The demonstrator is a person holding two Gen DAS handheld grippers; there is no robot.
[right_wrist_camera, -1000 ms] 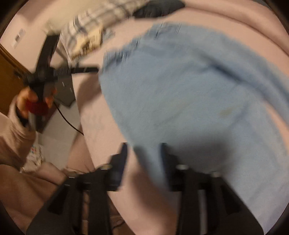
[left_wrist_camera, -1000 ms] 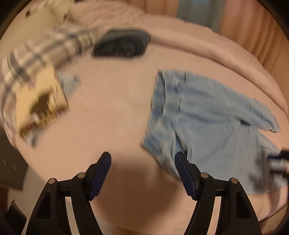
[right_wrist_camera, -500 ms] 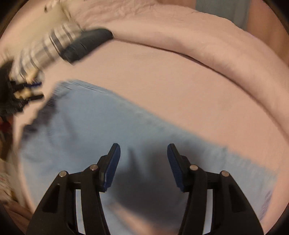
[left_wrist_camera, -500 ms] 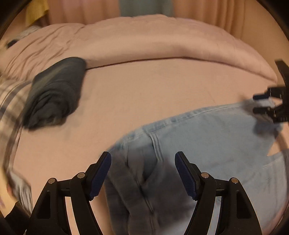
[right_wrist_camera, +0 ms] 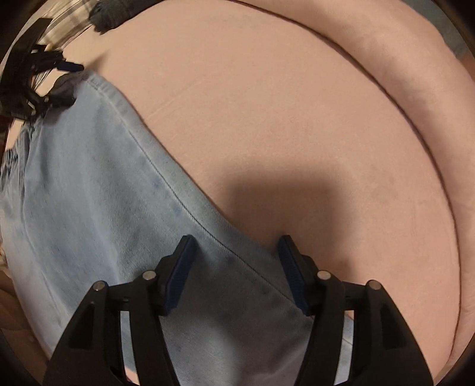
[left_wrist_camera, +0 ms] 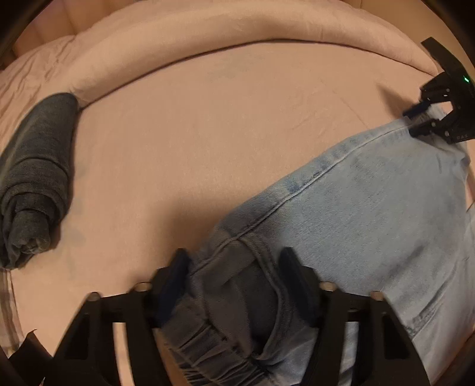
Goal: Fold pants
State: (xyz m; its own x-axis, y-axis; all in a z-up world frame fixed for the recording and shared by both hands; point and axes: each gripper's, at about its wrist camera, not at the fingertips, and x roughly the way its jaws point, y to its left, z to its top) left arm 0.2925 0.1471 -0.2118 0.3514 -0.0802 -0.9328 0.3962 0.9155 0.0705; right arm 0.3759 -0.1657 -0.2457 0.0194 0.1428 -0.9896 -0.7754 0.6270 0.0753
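Right now I see a pink bed sheet (left_wrist_camera: pixel 225 124) under everything, smooth and flat, with a thick rolled pink comforter (left_wrist_camera: pixel 207 35) curving along its far side. Light blue pants (left_wrist_camera: pixel 371 222) lie spread on the sheet, one long side seam running diagonally between my two tools.

My left tool (left_wrist_camera: pixel 234 264) points steeply down over the gathered waistband end; the bunched denim sits between its jaws, which have just been closing, but I cannot tell whether the pads actually press on the cloth. My right tool (right_wrist_camera: pixel 234 252) points straight down over the other end of the pants, straddling the side seam; its jaws have also just been closing, and a gap shows between the pads and the fabric, so it is not yet clamped on anything. In the left wrist view that right tool appears at the far right, at the pants' edge.

A rolled dark garment (left_wrist_camera: pixel 35 175) rests at the left, well apart from the pants, touching the foot of the comforter. Between it and the pants the sheet is bare, giving wide free space on the far side of the seam. A striped cloth (right_wrist_camera: pixel 68 17) shows blurred at the top left of the right wrist view.
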